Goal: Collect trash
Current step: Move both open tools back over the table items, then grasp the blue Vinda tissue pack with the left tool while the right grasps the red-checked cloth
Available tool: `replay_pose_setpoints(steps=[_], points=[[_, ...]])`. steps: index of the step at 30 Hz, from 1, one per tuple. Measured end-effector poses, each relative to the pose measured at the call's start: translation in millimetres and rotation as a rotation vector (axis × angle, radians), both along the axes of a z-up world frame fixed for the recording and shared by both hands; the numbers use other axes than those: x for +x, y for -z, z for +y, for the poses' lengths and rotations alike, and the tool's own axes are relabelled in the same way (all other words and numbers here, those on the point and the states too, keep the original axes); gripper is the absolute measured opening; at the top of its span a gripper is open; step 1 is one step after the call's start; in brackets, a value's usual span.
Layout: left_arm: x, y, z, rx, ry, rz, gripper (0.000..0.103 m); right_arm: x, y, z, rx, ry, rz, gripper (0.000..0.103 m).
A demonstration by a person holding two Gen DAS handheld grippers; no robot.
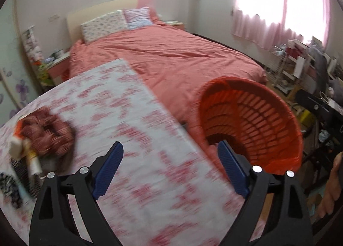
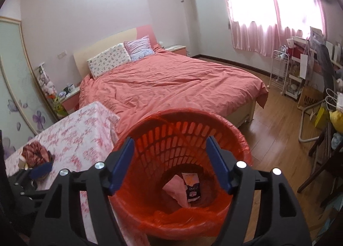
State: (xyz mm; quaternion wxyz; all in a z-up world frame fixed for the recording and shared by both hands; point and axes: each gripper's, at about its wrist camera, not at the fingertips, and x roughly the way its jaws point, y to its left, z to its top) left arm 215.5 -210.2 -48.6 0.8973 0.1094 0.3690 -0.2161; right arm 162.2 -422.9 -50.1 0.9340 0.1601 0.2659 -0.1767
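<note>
Taking the orange slatted waste basket (image 2: 182,160) as the landmark, everything else sits around it. Farthest to its left, on the table with the pink-flowered cloth (image 1: 133,138), lies a heap of clutter: a crumpled reddish-brown wrapper (image 1: 51,134) with a pale tube (image 1: 34,160) just beside it, blurred in the left wrist view. Nearer the basket, above the cloth, the left gripper (image 1: 169,168) hangs with its blue fingers spread wide and nothing between them. The basket itself stands just beside the table's right edge, lined with an orange plastic bag (image 2: 171,220). Directly over its mouth the right gripper (image 2: 171,164) is likewise released, jaws apart and empty. At the basket's bottom rest a pink crumpled piece (image 2: 175,190) and a dark snack packet (image 2: 193,188), touching. Behind the basket stretches the coral-covered bed (image 2: 171,82).
</note>
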Motion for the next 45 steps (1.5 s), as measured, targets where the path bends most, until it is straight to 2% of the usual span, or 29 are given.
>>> replay_pose_setpoints(steps=[6,20,29,33,37,43,45], points=[[-3,-8,61,0.007,-0.113,-0.033,0.089,2,-3,44,-0.018,-0.081,0.021,0.069],[-11,-23,205,-0.040,-0.369,-0.089,0.089,23,-1,174,-0.073,-0.323,0.070,0.070],[14,-8,323,-0.043,-0.625,-0.075,0.089,41,18,236,-0.090,-0.437,0.114,0.069],[28,6,353,-0.026,-0.663,-0.046,0.089,51,25,254,-0.091,-0.461,0.132,0.069],[43,18,358,-0.002,-0.661,-0.027,0.089,58,30,263,-0.086,-0.467,0.147,0.069],[60,24,360,-0.030,-0.618,-0.033,0.089,64,36,270,-0.087,-0.472,0.169,0.069],[65,27,356,-0.030,-0.605,-0.027,0.080,66,38,272,-0.088,-0.473,0.175,0.070]])
